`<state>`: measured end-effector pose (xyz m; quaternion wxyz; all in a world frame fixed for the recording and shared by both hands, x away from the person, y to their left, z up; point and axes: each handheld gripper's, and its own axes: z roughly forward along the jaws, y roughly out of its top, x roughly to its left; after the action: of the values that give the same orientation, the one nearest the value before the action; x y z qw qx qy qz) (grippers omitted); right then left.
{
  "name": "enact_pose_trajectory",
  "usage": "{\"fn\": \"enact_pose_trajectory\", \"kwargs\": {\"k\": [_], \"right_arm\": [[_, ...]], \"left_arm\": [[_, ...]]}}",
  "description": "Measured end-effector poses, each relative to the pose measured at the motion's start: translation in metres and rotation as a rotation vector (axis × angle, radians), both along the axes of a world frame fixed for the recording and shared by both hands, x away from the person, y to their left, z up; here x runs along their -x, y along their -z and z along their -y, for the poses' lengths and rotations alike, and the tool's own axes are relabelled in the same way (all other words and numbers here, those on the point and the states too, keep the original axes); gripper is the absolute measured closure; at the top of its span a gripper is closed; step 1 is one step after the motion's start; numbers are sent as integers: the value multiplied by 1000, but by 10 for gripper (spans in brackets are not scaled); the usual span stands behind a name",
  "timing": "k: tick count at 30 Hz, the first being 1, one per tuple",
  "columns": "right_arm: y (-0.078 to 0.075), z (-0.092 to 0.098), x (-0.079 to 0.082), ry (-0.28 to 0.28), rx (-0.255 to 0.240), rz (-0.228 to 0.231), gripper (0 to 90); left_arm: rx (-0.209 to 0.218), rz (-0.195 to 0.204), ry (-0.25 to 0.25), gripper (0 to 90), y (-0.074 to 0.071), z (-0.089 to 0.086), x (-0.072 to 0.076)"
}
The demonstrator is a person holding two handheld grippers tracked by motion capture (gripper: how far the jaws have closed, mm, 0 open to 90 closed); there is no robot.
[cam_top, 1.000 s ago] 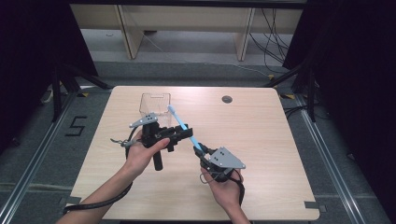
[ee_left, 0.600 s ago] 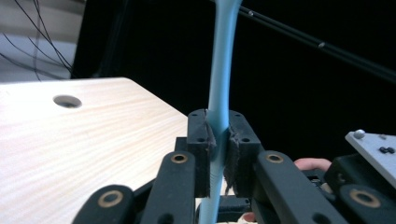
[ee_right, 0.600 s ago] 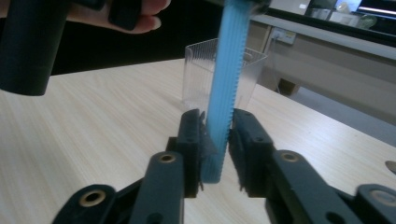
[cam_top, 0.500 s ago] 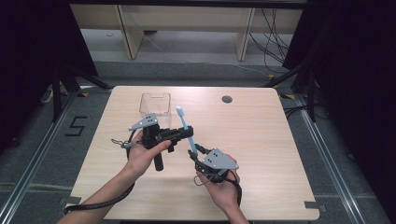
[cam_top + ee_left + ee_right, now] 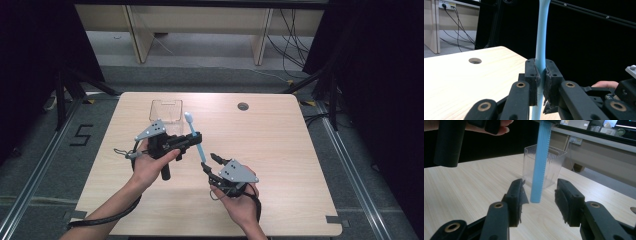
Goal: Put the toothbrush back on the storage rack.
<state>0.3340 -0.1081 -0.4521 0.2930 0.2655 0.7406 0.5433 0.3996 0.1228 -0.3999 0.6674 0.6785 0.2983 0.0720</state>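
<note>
Above the middle of the wooden table [image 5: 280,145], the left gripper [image 5: 192,141] holds a light blue toothbrush [image 5: 195,137] clear of the surface, its jaws pinching the handle from both sides, as the left gripper view confirms: the pads [image 5: 533,80] press against the blue shaft [image 5: 541,45], which runs upward out of frame. In the high view the toothbrush slants, its pale head toward the far side of the table and its lower end pointing toward the right gripper [image 5: 209,162]. The right gripper's jaws stand spread apart; in the right gripper view the ribbed lower end of the toothbrush [image 5: 539,165] hangs between them, touching neither pad. A clear plastic box [image 5: 166,111] sits on the table beyond the left gripper, toward the far left edge; in the right gripper view it stands directly behind the handle [image 5: 546,167]. A round hole [image 5: 243,106] is set in the tabletop near the far edge. The left hand [image 5: 150,165] and right hand [image 5: 240,207] grip their tools from the near side.
</note>
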Motion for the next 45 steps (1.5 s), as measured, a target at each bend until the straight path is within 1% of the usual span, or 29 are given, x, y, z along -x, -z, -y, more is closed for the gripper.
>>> {"fn": "enact_pose_trajectory", "kwargs": {"k": [3,4,6,7,8,11,13,15,17,18,19,20,21,23,24,26,27,30,31,32,34,35,37,39,40,42,43,44,45], "right_arm": [[0,3,1,-1,0,-12,579],[1,5,0,7,9,7,579],[2,7,2,14,-5,-18,580],[3,9,0,4,-15,-4,580],[3,11,2,21,1,-18,580],[5,16,2,36,-3,-22,580],[6,20,2,44,9,-11,579],[8,23,2,54,10,-16,579],[10,25,4,67,-2,-42,579],[10,28,2,58,22,-9,578],[12,30,2,65,28,-6,578],[13,30,4,65,16,-33,578],[13,32,3,70,35,-3,578],[17,33,6,88,3,-53,578],[19,35,5,79,9,-32,577],[22,38,5,100,8,-22,571],[24,38,7,103,-8,-62,567],[28,42,6,123,2,-40,553],[30,44,4,120,19,-18,550],[31,43,6,125,-4,-47,548],[33,45,5,132,2,-39,546],[34,45,5,125,-17,-55,545],[35,48,5,140,-8,-46,540],[37,47,5,132,-37,-62,533],[38,49,4,147,-22,-43,529],[40,50,6,141,-27,-78,522],[41,50,5,147,-34,-70,521],[42,52,4,149,-18,-46,520],[43,50,6,151,-38,-82,518]], "left_arm": [[-20,22,-27,820,-1,-4,0],[-27,28,-34,821,-2,-5,-1],[-43,41,-53,821,-2,-8,-1],[-50,48,-63,821,-3,-10,-2],[-65,61,-73,821,-3,-12,-2],[-91,85,-98,821,-4,-16,-4],[-102,94,-110,821,-4,-19,-5],[-107,99,-125,821,-5,-22,-6],[-111,102,-137,821,-5,-25,-7],[-116,104,-146,821,-5,-27,-8],[-118,108,-153,821,-5,-28,-9],[-120,109,-158,821,-4,-30,-10],[-123,112,-164,821,-4,-31,-11],[-125,115,-179,821,-3,-34,-13],[-129,117,-186,821,-3,-36,-14],[-130,120,-197,821,-2,-39,-15],[-134,122,-202,821,-2,-40,-16],[-142,127,-215,821,-1,-43,-17],[-144,130,-217,821,0,-44,-18],[-149,134,-222,821,0,-45,-19],[-152,138,-232,821,1,-47,-19],[-152,142,-235,821,1,-48,-20],[-151,144,-242,821,1,-50,-21],[-150,146,-247,821,0,-52,-21],[-146,144,-251,821,0,-53,-21],[-144,146,-256,821,0,-54,-22],[-147,147,-257,821,-1,-55,-22],[-145,146,-260,821,-1,-56,-22],[-147,147,-263,821,-1,-57,-22]]}}
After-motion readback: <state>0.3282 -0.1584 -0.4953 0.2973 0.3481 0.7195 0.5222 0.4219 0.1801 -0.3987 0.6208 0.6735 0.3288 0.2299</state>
